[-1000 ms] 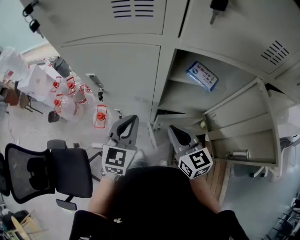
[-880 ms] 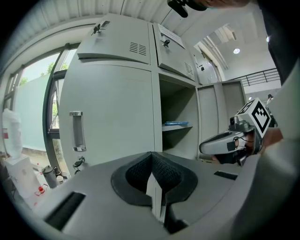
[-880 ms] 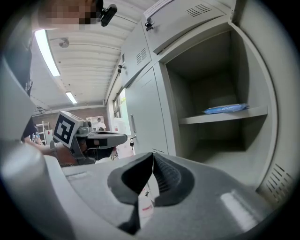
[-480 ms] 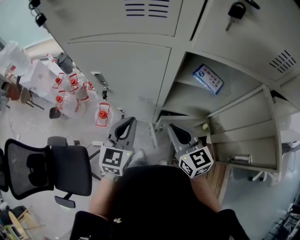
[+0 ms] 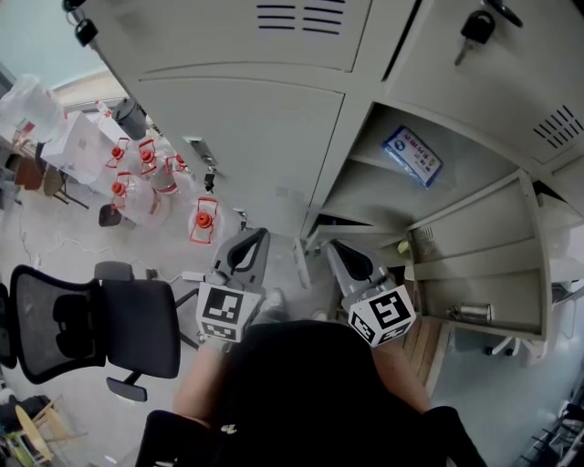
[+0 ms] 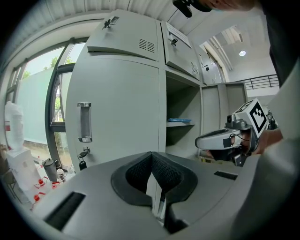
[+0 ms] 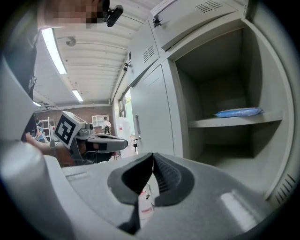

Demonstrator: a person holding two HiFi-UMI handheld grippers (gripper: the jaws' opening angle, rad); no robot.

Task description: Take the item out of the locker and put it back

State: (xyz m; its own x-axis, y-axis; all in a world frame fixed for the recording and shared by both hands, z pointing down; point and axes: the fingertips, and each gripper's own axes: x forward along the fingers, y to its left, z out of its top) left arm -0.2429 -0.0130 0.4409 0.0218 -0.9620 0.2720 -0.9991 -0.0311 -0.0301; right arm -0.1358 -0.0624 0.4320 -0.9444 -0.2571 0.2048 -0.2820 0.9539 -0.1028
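While neither tool has anything in its grip, the blue packet [image 5: 412, 155] lies flat on the shelf [image 7: 225, 123] inside the open locker [image 5: 365, 196], toward the back of that compartment and well apart from both tools; the right gripper view shows it as a thin blue shape [image 7: 236, 112] resting on the shelf's top face, and the left gripper view catches its edge [image 6: 179, 120] on the same shelf. The space under the shelf holds nothing that can be made out. The locker's door [image 5: 474, 260] stands swung out to the right, with a metal latch piece [image 5: 470, 312] on its inner side. In front of the opening, low in the head view, the right tool [image 5: 338, 248] is clenched, its dark ribbed pads [image 7: 161, 176] meeting with nothing between them, and it points toward the lower part of the open compartment. Just to its left, the left tool [image 5: 255, 233] is likewise clenched and holds nothing, its pads [image 6: 164, 173] pressed together, facing the closed door [image 6: 117, 108] of the neighbouring locker, which carries a metal handle [image 6: 84, 122] with a key [image 6: 83, 164] hanging below it. Each tool shows side-on in the other's view. Further keys [image 5: 474, 27] hang from the lockers above. On the floor to the left stand clear jugs with red caps [image 5: 151, 187], and nearer the person a black office chair [image 5: 100, 333].
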